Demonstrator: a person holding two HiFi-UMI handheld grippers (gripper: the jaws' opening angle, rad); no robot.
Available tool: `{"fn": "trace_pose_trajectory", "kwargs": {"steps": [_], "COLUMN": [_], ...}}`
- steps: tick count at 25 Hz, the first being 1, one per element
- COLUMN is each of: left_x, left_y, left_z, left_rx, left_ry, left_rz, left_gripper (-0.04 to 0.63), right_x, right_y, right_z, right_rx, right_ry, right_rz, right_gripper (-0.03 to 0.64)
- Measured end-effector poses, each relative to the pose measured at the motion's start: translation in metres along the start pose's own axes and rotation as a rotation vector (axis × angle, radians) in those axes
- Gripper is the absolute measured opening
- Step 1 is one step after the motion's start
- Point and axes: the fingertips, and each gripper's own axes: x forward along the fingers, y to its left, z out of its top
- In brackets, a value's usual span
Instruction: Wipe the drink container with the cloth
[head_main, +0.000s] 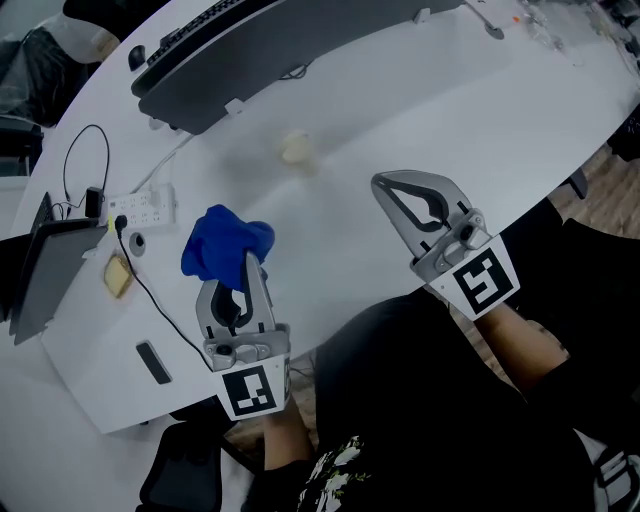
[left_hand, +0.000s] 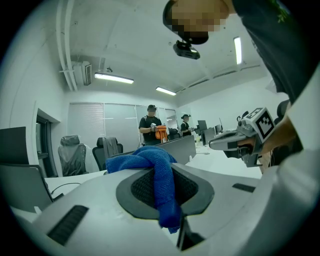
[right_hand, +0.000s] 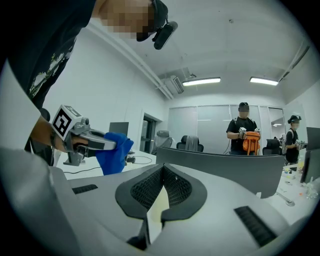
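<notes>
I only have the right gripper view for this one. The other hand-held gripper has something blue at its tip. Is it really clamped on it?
Observer: Yes. The left gripper view shows the blue cloth pinched between the jaws of the left hand-held gripper, with the rest bunched above them.
Operator: Any drink container on the table?
Observer: None I can identify in the head view. There is only a small pale lump on the white table, too blurred to name.
Operator: Is the cloth touching that lump?
Observer: No, the head view shows bare table between them.
</notes>
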Motion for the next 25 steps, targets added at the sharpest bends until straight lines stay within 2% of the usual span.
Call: {"fn": "trace_pose_trajectory", "kwargs": {"steps": [3, 6, 8, 12, 15, 20, 25], "left_x": [0.009, 0.014, 0.018, 0.022, 0.024, 0.032, 0.042], "left_y": [0.004, 0.007, 0.007, 0.008, 0.013, 0.017, 0.016], "left_z": [-0.010, -0.017, -0.025, -0.045, -0.058, -0.076, -0.088], "left_rx": [-0.004, -0.012, -0.021, -0.032, -0.040, -0.058, -0.133], "left_ry": [0.027, 0.042, 0.062, 0.087, 0.101, 0.098, 0.110], "left_rz": [-0.006, -0.019, -0.028, -0.058, -0.074, -0.119, -0.138], "left_gripper": [0.038, 0.038, 0.038, 0.038, 0.038, 0.038, 0.038], "right_x": [0.009, 0.020, 0.029, 0.049, 0.061, 0.085, 0.118], "right_y": [0.001, 0.008, 0.007, 0.011, 0.016, 0.010, 0.010], "right_z": [-0.007, -0.023, -0.028, -0.037, -0.049, -0.073, -0.085], "right_rx": [-0.015, 0.008, 0.016, -0.025, -0.060, -0.084, -0.080], "right_ry": [0.018, 0.082, 0.099, 0.090, 0.100, 0.130, 0.129], "right_rz": [0.026, 0.065, 0.072, 0.095, 0.121, 0.106, 0.118], "right_gripper": [-0.008, 0.007, 0.112, 0.198, 0.232, 0.252, 0.253]}}
